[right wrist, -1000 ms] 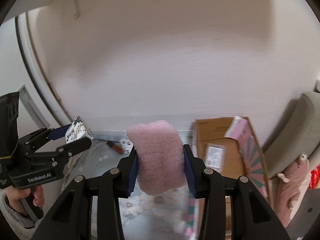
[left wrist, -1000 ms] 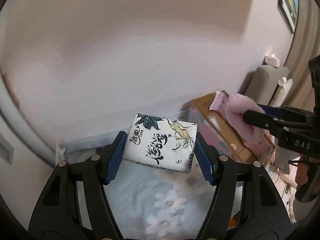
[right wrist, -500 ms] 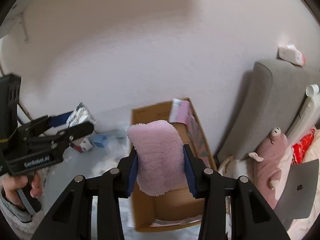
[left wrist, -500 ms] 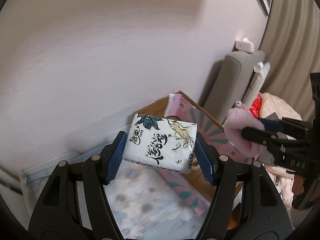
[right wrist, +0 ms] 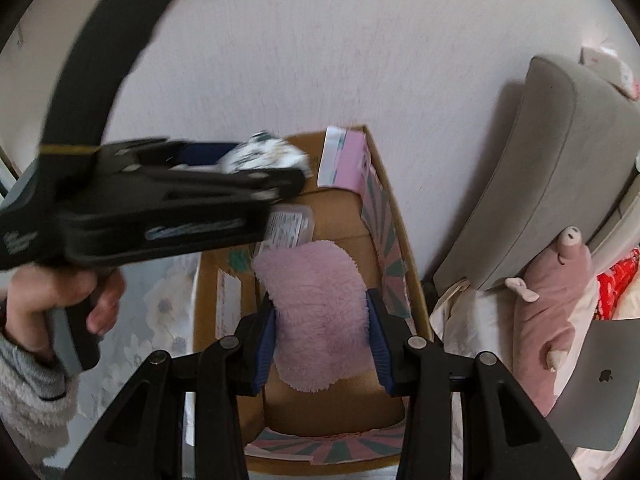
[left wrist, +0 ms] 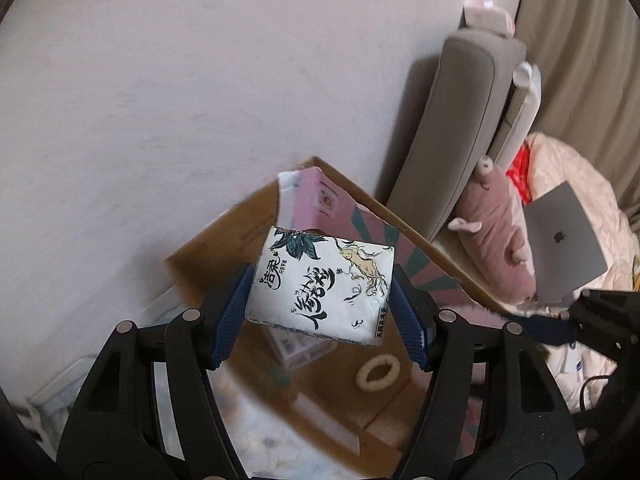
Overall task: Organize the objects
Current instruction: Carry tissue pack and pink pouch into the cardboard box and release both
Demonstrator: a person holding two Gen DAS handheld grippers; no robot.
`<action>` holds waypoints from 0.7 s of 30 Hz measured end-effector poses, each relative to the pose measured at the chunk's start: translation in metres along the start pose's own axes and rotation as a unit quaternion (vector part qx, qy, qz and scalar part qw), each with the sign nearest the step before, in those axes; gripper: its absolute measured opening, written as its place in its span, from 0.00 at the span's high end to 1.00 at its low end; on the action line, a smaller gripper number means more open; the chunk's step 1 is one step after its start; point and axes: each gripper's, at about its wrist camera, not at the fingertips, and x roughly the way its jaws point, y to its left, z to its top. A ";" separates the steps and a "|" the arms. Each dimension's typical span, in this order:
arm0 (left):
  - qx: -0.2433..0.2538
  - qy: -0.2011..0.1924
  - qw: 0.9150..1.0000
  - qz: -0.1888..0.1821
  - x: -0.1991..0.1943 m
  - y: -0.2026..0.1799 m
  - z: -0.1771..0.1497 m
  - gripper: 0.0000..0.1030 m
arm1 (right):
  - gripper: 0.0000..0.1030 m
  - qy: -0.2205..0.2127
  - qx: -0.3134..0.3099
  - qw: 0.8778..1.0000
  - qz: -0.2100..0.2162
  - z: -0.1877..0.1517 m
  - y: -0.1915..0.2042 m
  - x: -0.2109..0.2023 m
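Item 1. Left gripper point(left wrist: 322, 292): our fingers point(left wrist: 230, 312) are clamped on the white tissue pack point(left wrist: 322, 282), pressing its two short ends. A second ago this pack hung over the flowered worktop cloth beside the cardboard box point(left wrist: 224, 236); now it hangs above the box's open mouth, the box floor showing directly beneath it.

Item 2. Right gripper point(right wrist: 322, 330): our fingers point(right wrist: 266, 334) are clamped on the pink fluffy cloth point(right wrist: 316, 312). It too was over the cloth and short of the box a second ago; now it sits above the box interior, nearer the box's front wall than the tissue pack, which is toward the back flap.

Item 3. Box contents below: a pale ring point(left wrist: 378, 374), a clear labelled packet point(right wrist: 286, 226), and a pink sheet point(right wrist: 346, 162) leaning at the back edge.

Item 4. Beyond the box: grey cushion point(right wrist: 544, 168), pink pig plush point(right wrist: 548, 300) and laptop point(left wrist: 560, 242), all on the far side from the worktop cloth point(right wrist: 160, 308).

Reading: both loads have arrived over the container; we judge release into the box is the step in hand.
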 end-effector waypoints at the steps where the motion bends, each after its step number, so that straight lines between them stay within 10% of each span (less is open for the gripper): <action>1: 0.003 0.006 1.000 0.000 0.008 -0.001 0.000 0.38 | 0.63 0.004 -0.002 1.000 0.001 -0.001 0.000 0.003; 17: 0.036 0.074 0.997 0.009 0.070 -0.016 -0.002 0.37 | 0.61 0.035 -0.032 0.999 -0.003 -0.008 0.002 0.037; 21: 0.033 0.073 0.997 0.007 0.063 -0.014 0.001 0.19 | 0.31 0.029 -0.022 0.999 0.002 -0.008 0.004 0.029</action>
